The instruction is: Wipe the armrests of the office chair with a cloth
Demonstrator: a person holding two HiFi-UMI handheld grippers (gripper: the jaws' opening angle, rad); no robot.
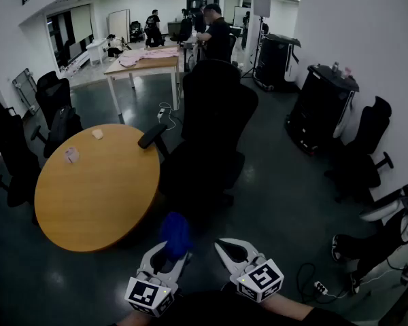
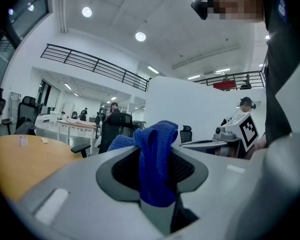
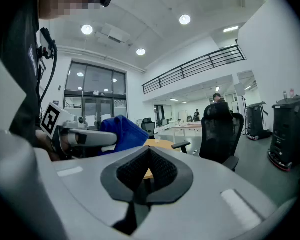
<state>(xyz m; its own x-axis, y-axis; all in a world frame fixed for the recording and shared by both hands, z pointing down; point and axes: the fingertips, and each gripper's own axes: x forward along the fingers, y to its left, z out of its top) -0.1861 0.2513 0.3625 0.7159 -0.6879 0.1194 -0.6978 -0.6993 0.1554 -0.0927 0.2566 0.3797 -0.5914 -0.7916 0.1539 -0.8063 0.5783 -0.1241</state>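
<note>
Indoors, dark glossy floor (image 1: 285, 202), round table (image 1: 95, 202); left gripper (image 1: 166, 258) jaws tight on cloth (image 1: 175, 232), right gripper (image 1: 227, 250) jaws together.

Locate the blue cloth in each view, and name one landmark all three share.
Head view: cloth at bottom centre, clamped in the left gripper.
Left gripper view: cloth dead centre, pinched between the jaws.
Right gripper view: cloth left of centre, at mid-height.
Shared landmark: the black chair.

Dim fisheye views, bright ceiling spots (image 2: 140, 36), dark vignetted corners
</note>
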